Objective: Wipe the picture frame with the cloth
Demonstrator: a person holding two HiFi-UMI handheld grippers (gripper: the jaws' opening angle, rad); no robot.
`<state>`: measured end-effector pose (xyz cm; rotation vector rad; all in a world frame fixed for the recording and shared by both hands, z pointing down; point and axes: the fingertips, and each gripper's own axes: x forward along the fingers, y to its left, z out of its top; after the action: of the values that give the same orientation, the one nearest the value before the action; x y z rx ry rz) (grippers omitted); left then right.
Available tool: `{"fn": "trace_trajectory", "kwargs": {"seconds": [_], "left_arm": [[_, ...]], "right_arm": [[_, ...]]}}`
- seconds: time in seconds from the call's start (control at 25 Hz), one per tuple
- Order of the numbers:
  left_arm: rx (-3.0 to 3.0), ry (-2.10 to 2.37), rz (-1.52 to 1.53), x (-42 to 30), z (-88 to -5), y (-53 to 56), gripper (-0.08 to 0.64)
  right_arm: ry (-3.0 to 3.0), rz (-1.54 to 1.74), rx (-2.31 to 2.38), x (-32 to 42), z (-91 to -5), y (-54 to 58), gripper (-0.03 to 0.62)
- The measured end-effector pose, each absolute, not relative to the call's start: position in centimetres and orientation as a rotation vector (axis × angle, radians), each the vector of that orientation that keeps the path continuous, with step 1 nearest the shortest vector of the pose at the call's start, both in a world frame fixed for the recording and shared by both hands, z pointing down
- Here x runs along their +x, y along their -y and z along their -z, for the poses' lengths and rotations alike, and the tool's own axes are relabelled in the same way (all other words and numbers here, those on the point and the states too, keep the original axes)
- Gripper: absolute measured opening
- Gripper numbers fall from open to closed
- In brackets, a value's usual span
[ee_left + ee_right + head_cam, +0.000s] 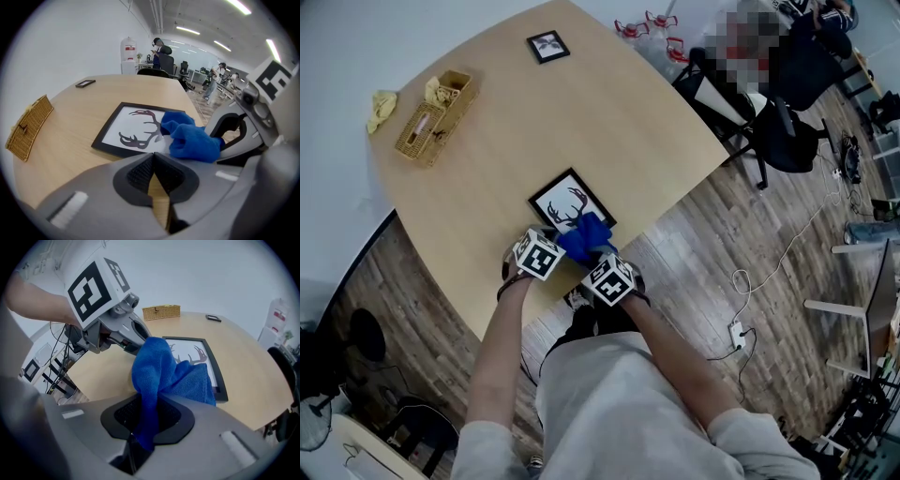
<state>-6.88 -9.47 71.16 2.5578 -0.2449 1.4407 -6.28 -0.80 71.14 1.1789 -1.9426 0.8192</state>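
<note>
At the head view's upper left, a wicker basket (436, 117) sits well apart from the work. Low centre, the left gripper (153, 160), fingers pressed together on nothing, hovers near the picture frame (561, 199), probably ready to steady it. The right gripper (145, 420) pinches the blue cloth (161, 366), draped over the frame's near corner for wiping. The pale desk (581, 112) meets plank floor (750, 272) at right.

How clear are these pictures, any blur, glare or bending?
Head view: even light, sharp, hardly any shadow. Left gripper view: fisheye curves the table edge, the ceiling lights glare, and the corners are dark. Right gripper view: same bending, with the blue cloth sharp enough to show its weave.
</note>
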Motion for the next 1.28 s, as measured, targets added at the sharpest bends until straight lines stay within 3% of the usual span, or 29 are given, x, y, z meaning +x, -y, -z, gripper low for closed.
{"fn": "trace_trajectory", "kwargs": {"seconds": [0.4, 0.72, 1.28], "left_arm": [[2.565, 0.281, -1.414, -7.1, -71.2, 9.6, 0.054], [2.548, 0.37, -1.267, -7.5, -68.1, 8.2, 0.052], [2.591, 0.683, -0.794, -11.8, -59.1, 7.1, 0.053]], "right_arm": [[1.804, -0.876, 1.321, -0.9, -72.1, -2.6, 0.057], [1.748, -0.837, 1.587, 4.1, -67.7, -4.2, 0.057], [1.938, -0.953, 1.897, 1.5, -60.9, -2.6, 0.056]]}}
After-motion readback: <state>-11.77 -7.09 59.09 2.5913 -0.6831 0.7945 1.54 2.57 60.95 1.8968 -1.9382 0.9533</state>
